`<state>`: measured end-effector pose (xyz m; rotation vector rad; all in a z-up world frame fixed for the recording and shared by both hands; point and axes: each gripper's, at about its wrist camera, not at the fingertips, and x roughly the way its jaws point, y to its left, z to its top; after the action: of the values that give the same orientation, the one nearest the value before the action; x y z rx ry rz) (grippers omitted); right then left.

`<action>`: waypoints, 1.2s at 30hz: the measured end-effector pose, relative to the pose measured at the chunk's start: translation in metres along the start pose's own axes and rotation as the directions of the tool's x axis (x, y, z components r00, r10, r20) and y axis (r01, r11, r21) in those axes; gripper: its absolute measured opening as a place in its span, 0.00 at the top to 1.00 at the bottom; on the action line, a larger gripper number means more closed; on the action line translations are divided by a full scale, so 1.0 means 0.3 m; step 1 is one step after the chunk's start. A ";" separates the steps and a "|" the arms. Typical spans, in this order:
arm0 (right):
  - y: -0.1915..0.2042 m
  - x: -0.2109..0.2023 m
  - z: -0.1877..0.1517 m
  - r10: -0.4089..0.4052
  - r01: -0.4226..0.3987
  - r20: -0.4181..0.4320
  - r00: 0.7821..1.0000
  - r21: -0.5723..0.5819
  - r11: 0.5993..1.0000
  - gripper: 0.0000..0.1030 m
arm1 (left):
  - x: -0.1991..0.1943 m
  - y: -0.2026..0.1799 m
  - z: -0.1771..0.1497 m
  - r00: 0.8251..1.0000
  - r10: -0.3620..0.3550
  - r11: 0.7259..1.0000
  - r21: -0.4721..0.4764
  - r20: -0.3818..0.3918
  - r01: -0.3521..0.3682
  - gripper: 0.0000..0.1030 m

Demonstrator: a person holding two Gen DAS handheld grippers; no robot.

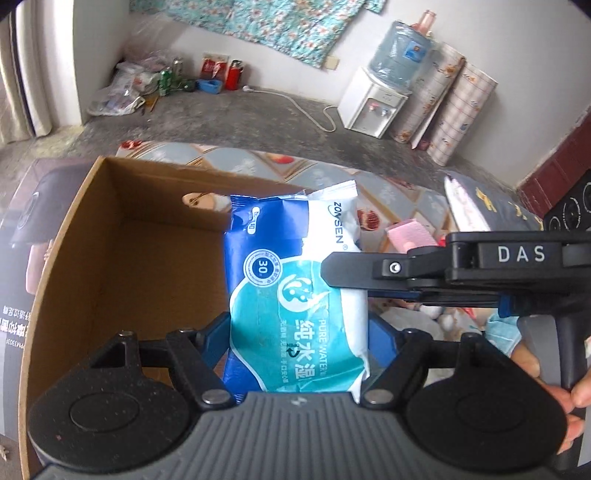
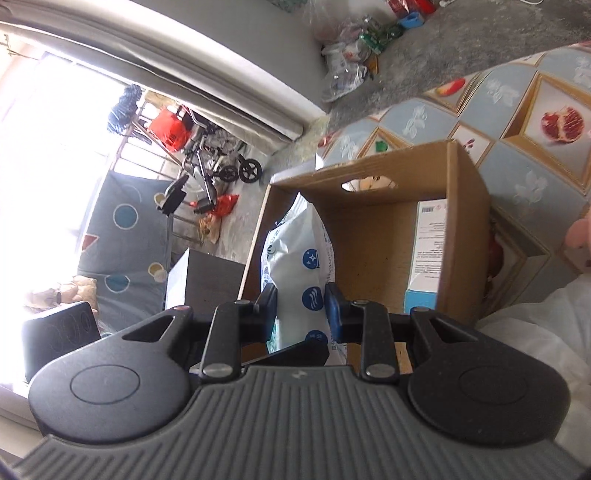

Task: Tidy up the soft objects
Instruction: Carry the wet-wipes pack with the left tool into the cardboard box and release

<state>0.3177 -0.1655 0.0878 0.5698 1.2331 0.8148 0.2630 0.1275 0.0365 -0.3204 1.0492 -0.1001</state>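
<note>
Jaws of left gripper [image 1: 297, 332] clamp the wet-wipes pack [image 1: 295, 291] across its width; right gripper [image 2: 300, 308] pinches the same pack's thin edge. Pack hangs over the open cardboard box [image 1: 110, 258], above its right wall.

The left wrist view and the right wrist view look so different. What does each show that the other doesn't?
Only the left wrist view shows the water dispenser, the floral cloth on the wall and the printed front of the wet wipes pack. Only the right wrist view shows a bright window, a bicycle and a small carton inside the box. Both show the cardboard box, the patterned tablecloth and the pack held in both jaws.
</note>
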 end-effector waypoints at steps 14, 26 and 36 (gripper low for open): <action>-0.085 0.366 0.167 -0.212 0.209 -0.058 0.976 -0.062 0.976 0.72 | 0.366 0.286 0.092 0.985 0.052 0.995 -0.075 -0.163 -0.065 0.25; -0.046 0.226 0.179 -0.152 0.152 0.009 0.988 -0.132 0.980 0.72 | 0.448 0.269 0.113 0.984 0.056 0.993 -0.097 -0.168 -0.073 0.24; -0.119 -0.045 0.111 -0.140 0.152 0.112 0.984 -0.111 0.982 0.72 | 0.451 0.265 0.138 0.992 0.081 0.974 -0.202 -0.096 -0.099 0.21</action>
<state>0.3565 -0.1961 0.0768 0.4145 1.1099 0.7209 0.3607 0.1802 -0.0819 -0.4594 1.1617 0.0778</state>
